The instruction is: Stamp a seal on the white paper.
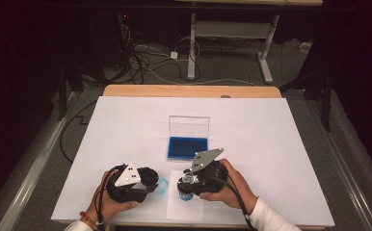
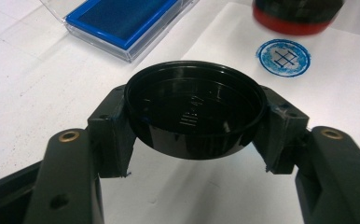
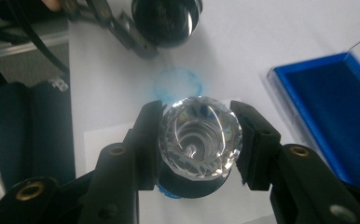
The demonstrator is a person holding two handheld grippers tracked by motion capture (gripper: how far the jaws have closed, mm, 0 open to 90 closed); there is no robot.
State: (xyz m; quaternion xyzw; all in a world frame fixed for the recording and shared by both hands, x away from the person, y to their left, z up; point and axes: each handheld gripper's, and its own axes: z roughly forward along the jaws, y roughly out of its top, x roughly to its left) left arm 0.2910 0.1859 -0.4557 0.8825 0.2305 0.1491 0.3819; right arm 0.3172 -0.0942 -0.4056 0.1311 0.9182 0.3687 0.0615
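Two grippers work over one bench (image 1: 271, 134) covered in white. The left gripper (image 2: 194, 123) holds one round black plastic cap (image 2: 194, 116) clamped between its two jaws, hollow side up toward its own camera — raised lettering shows inside the cap, too small to read. In the high view this gripper (image 1: 151, 185) sits low at the near edge of the bench, in the person's left hand (image 1: 109, 202).

The right gripper (image 3: 199, 140) is closed on one round stamp with a faceted clear crystal top (image 3: 200, 135) and a black body; its jaws press the crystal from both sides. The stamp stands upright on one small sheet of white paper (image 1: 184, 207), which lies on the bench near the person. In the high view the right gripper (image 1: 188, 185) is just beside the left one, held by the right hand (image 1: 232, 187).

Blue round ink marks number two — one crisp ring with a grid pattern (image 2: 283, 56) on the paper beside the stamp's red-banded base (image 2: 292, 21), and one fainter smudged disc (image 3: 178, 84) on the bench cover between the two grippers.

One blue ink pad in a clear plastic case (image 1: 187, 147) lies open farther back on the bench, its clear lid (image 1: 189, 126) standing upright behind it.
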